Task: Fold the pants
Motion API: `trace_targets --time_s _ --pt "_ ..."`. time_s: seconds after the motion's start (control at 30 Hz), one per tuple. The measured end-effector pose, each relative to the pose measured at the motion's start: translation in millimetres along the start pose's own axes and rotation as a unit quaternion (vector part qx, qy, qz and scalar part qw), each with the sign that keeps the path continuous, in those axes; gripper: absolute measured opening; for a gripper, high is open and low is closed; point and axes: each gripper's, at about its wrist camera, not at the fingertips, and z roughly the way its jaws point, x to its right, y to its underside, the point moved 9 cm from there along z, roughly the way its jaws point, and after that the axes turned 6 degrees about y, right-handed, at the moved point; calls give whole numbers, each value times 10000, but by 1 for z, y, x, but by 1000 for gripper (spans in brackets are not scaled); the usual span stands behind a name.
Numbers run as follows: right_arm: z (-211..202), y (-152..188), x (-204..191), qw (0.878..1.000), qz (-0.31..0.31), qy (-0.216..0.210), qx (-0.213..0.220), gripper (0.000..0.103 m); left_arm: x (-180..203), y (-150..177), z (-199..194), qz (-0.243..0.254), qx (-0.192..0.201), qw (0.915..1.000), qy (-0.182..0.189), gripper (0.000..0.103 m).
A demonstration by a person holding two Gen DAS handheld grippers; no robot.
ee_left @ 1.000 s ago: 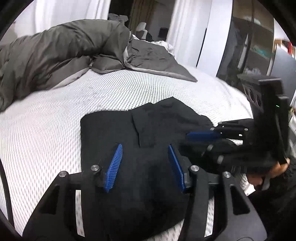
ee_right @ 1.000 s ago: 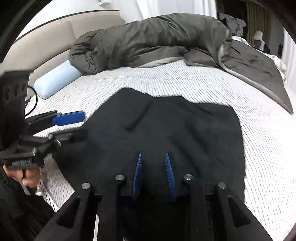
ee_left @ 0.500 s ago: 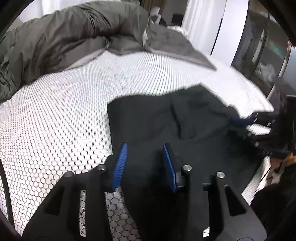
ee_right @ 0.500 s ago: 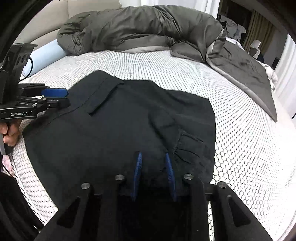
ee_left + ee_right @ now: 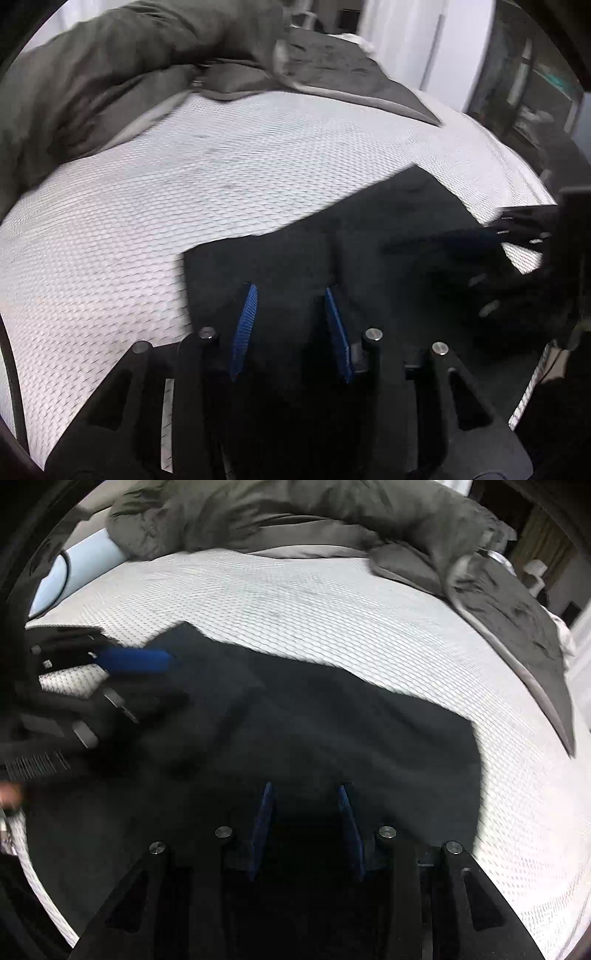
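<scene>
The black pants (image 5: 369, 236) lie folded flat on the white mesh-textured bed, and also show in the right wrist view (image 5: 314, 716). My left gripper (image 5: 290, 291) hovers over their near left part, jaws open with a gap, nothing between them. My right gripper (image 5: 304, 790) hovers over the near edge of the pants, jaws open and empty. Each gripper appears in the other's view: the right one at the right edge (image 5: 517, 236), the left one at the left edge (image 5: 122, 672). The frames are blurred.
A grey duvet (image 5: 110, 74) is bunched along the far side of the bed (image 5: 110, 221); it also shows in the right wrist view (image 5: 295, 517). A light blue pillow (image 5: 77, 568) lies at far left. Dark furniture (image 5: 535, 81) stands past the bed's right edge.
My right gripper has opened from nearly shut to a wider gap. Both grippers have shifted over the pants, and the cloth now lies flatter with fewer wrinkles.
</scene>
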Motion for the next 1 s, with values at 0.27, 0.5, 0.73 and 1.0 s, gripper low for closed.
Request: trace_targets --time_s 0.27,0.5,0.73,1.0 --pt "-80 9 -18 9872 339 -1169 1035 41 56 21 -57 423 478 9960 633 61" --pt "-22 30 -39 9974 -153 -668 226 42 62 57 -28 1063 -42 9938 321 58" --pt "-64 47 -10 9946 208 -832 583 41 43 65 -73 610 412 9958 538 57" --pt "-54 58 -70 9901 -611 -1209 363 43 76 96 -56 1702 -111 9820 811 57"
